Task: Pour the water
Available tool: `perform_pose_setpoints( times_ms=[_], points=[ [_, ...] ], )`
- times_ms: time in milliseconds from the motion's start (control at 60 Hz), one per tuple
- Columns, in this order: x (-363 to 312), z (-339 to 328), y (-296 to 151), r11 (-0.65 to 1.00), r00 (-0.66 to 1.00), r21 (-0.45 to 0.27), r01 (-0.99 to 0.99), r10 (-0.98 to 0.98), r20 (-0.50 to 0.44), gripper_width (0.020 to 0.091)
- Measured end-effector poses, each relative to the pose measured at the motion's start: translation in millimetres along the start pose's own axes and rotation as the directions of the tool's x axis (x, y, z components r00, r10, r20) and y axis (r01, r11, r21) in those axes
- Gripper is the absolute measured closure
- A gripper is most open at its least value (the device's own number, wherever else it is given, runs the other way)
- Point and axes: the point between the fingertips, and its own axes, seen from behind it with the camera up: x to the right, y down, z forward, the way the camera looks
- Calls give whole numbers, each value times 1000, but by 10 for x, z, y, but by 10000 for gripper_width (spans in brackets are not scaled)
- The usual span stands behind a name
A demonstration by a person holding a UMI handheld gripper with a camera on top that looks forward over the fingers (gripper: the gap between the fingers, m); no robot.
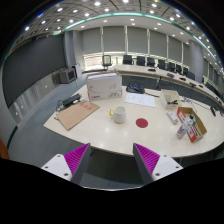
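While the gripper [110,160] hovers level before the pale table [100,135], its fingers spread wide, grasping nothing, the round white cup [120,115] stands well beyond them, near a flat red disc [142,123].

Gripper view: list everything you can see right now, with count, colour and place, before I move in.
table: one, white, ahead of the tool
mug: one, white, near table centre
coaster: one, red, round, right of the mug
cardboard sheet: one, brown, flat, left of the mug
white box: one, far side of table
small items: several, mixed colours, at the table's right end; too small to identify
office chairs: several, dark, along the far windows
tool: one, fingers open with magenta pads, holding nothing
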Motion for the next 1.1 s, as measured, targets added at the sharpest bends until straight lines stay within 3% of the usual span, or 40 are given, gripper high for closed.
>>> perform_pose_setpoints(
  times_ms=[133,433,750,1100],
  points=[
    [266,-3,33,1000,999,-2,-25,25,-22,233],
    [2007,310,334,997,993,1,-73,73,-96,235],
    [3877,1004,490,981,964,135,-143,169,-208,244],
    [4837,2215,182,963,960,255,-81,144,-238,244]
  ],
)
